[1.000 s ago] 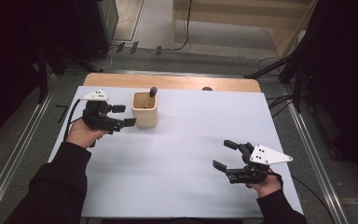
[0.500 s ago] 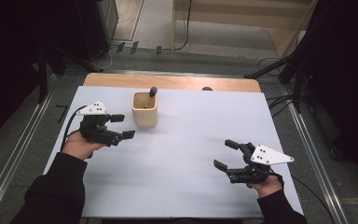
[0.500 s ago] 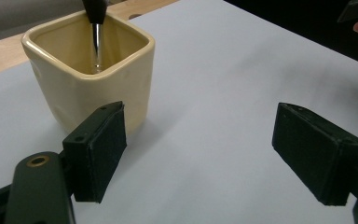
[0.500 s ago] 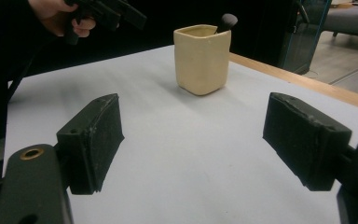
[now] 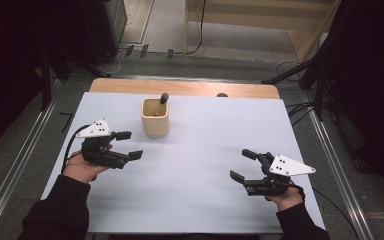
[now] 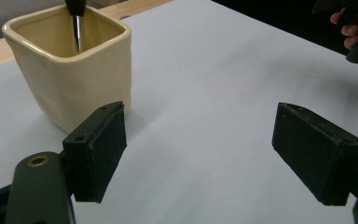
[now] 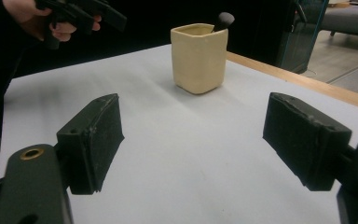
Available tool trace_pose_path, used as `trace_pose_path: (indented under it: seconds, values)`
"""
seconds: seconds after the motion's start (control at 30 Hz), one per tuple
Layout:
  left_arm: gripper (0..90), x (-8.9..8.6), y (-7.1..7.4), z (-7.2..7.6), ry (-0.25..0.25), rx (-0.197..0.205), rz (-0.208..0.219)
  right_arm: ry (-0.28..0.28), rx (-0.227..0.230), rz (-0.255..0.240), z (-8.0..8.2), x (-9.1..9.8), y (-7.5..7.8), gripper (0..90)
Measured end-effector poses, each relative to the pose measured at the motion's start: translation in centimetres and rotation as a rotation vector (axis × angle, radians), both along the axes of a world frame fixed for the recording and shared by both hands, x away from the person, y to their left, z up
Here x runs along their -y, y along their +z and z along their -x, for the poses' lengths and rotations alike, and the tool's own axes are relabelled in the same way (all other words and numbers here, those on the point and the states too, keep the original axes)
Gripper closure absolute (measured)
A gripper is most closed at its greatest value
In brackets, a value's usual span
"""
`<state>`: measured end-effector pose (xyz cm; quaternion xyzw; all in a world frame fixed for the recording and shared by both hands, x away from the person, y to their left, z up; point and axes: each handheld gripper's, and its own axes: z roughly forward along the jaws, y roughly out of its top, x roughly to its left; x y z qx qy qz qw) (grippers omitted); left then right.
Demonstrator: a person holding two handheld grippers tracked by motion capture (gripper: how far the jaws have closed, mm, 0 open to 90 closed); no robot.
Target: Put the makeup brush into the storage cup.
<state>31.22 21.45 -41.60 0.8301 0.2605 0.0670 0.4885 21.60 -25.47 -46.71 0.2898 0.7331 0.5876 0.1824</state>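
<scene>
A cream square cup (image 5: pixel 155 118) stands on the white table sheet (image 5: pixel 205 145), toward the back left of centre. A black-handled utensil (image 5: pixel 162 101) leans inside it, its handle poking above the rim. My left gripper (image 5: pixel 129 145) hovers open at the left, a little in front and left of the cup (image 6: pixel 70 65), nothing between its jaws. My right gripper (image 5: pixel 243 164) is open near the front right, far from the cup (image 7: pixel 198 56), with nothing held. The utensil's handle (image 7: pixel 223 20) shows over the cup's far rim.
The table's wooden back edge (image 5: pixel 185 87) shows beyond the sheet. Metal rails (image 5: pixel 332 160) run along both sides of the table. Dark stands and cables sit on the floor behind. The person's other hand (image 7: pixel 56 21) appears far off in the right gripper view.
My left gripper has drawn back from beside the cup toward the front left, staying open. The right gripper has barely moved.
</scene>
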Motion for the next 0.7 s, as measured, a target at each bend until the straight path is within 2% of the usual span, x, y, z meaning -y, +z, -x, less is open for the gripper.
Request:
trace_pose_path:
  seconds: [0.1, 0.2, 0.7]
  values:
    - [18.1, 0.0, -0.4, 0.5, -0.005, -0.006, -0.012, -0.004, 0.000, 0.001, 0.0, 0.1, 0.0, 20.8]
    - [18.2, -0.1, -0.6, 1.0, -0.008, -0.010, -0.003, -0.005, 0.000, 0.004, -0.1, 0.1, -0.1, 20.8]
    - [17.5, -0.6, -1.4, 3.6, -0.025, 0.011, -0.004, -0.001, -0.005, 0.005, -0.1, 0.2, -0.1, 20.8]
